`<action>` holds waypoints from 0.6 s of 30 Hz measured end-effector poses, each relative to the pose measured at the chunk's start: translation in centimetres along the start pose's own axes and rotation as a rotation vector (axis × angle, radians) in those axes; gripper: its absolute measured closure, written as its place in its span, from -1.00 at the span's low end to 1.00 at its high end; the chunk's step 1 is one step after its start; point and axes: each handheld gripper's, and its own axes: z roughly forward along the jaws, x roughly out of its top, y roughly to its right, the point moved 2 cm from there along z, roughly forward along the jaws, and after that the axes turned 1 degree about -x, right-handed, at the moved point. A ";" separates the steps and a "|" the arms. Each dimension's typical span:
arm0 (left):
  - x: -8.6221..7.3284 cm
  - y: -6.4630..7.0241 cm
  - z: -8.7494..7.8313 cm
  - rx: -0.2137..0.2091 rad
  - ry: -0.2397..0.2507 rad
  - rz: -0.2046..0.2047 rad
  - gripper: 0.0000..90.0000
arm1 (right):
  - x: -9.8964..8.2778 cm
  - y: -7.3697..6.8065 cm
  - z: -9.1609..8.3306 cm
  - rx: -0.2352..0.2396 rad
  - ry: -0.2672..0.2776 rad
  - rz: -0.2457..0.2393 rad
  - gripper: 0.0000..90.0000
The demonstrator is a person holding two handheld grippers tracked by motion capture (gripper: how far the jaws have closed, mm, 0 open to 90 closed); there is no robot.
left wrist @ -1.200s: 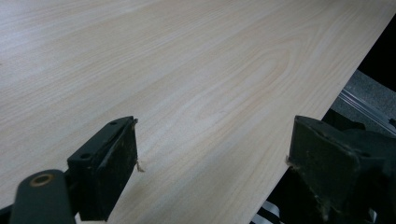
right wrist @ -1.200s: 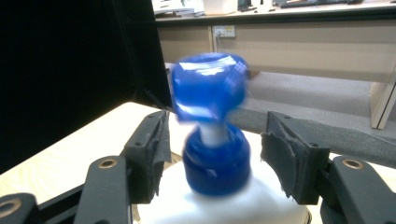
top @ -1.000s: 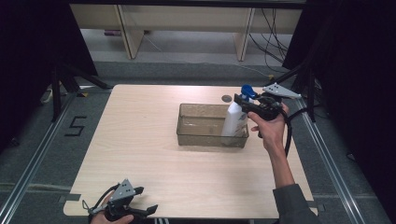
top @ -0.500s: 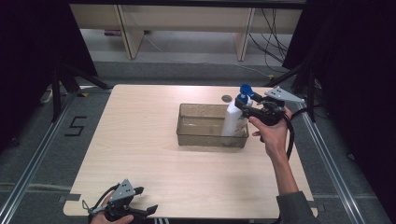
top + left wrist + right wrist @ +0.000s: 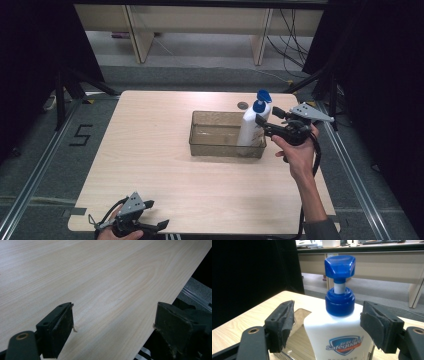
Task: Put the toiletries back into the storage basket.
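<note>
At the near edge of the pale wooden table (image 5: 165, 170), the left gripper (image 5: 150, 227) rests low over the board, its jaws spread wide with nothing between them; in the left gripper view bare wood grain (image 5: 105, 290) lies under them.

Farther off, on the right side, the right gripper (image 5: 267, 125) is at the white plastic pump bottle with the blue dispenser head (image 5: 252, 125). Its jaws have just been opening. In the right gripper view the bottle (image 5: 339, 332) stands between the worn black pads (image 5: 287, 322), yet a gap shows on each side of the shoulder, so nothing presses on it. The bottle stands upright in the right end of the clear smoky plastic rectangular bin (image 5: 215, 135), against its right wall, apparently set down and released.

As a judgement, the bottle is stiff-walled but smooth and likely slick, and top-heavy with its tall pump, so it could tip if nudged. The best hold is across the broad shoulder or upper body, not the blue head (image 5: 339, 266), which may sink or turn under pressure.

Beyond the bin a small dark round disc (image 5: 243, 105) lies on the table.
</note>
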 end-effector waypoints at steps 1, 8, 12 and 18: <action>0.0 0.0 0.0 -0.001 0.004 -0.004 -0.66 | -0.2 -0.1 0.0 0.002 -0.002 -0.001 -0.39; 0.0 0.1 0.0 -0.001 0.003 0.001 -0.66 | -1.1 -0.5 -0.8 0.005 -0.015 -0.007 -0.39; 0.0 0.1 0.0 0.003 0.007 -0.008 -0.66 | -1.7 -0.7 -1.2 0.012 -0.012 0.001 -0.39; 0.1 0.1 0.0 -0.004 0.008 0.003 -0.66 | -2.4 -0.8 -1.7 0.012 -0.019 -0.015 -0.39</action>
